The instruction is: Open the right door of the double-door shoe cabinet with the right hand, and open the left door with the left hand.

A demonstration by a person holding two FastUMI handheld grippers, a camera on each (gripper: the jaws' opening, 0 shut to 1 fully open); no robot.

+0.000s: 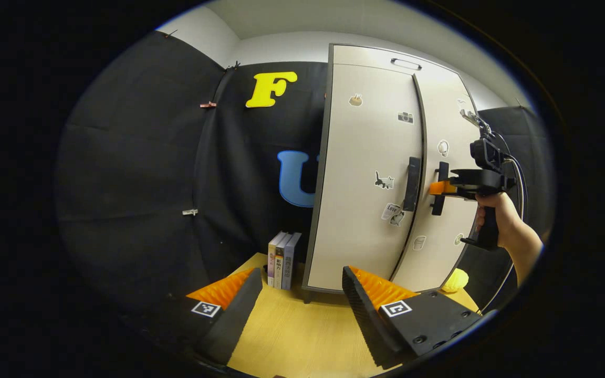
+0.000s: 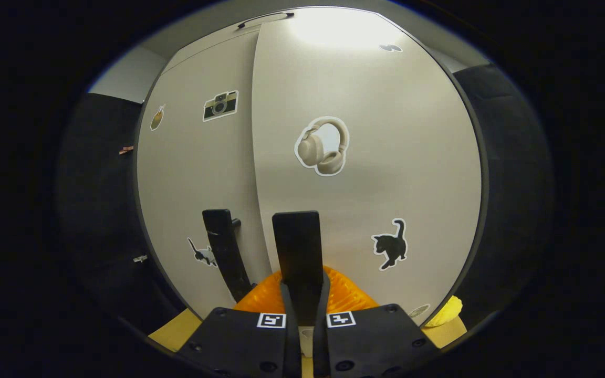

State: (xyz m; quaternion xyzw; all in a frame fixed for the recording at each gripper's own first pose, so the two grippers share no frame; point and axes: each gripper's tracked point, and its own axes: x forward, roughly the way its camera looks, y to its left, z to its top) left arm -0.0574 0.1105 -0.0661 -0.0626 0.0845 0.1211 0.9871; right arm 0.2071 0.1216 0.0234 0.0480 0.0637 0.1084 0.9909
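Pale laminate doors on the shoe cabinet (image 1: 365,173) look shut or nearly so, so we judge both openings remain. Our right gripper (image 2: 302,299) is clenched on the right door handle (image 2: 297,247), ready to pull. Our left gripper (image 1: 302,294) hangs released, well short of the left door handle (image 1: 412,184). Books (image 1: 283,260) stand on the wooden table (image 1: 302,336) just beside the cabinet's left side, where we think the left door might swing; a yellow object (image 1: 455,281) lies by the right side.

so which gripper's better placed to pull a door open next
Right. The right gripper is closed on the right door handle; the left gripper hangs open, back from the cabinet.
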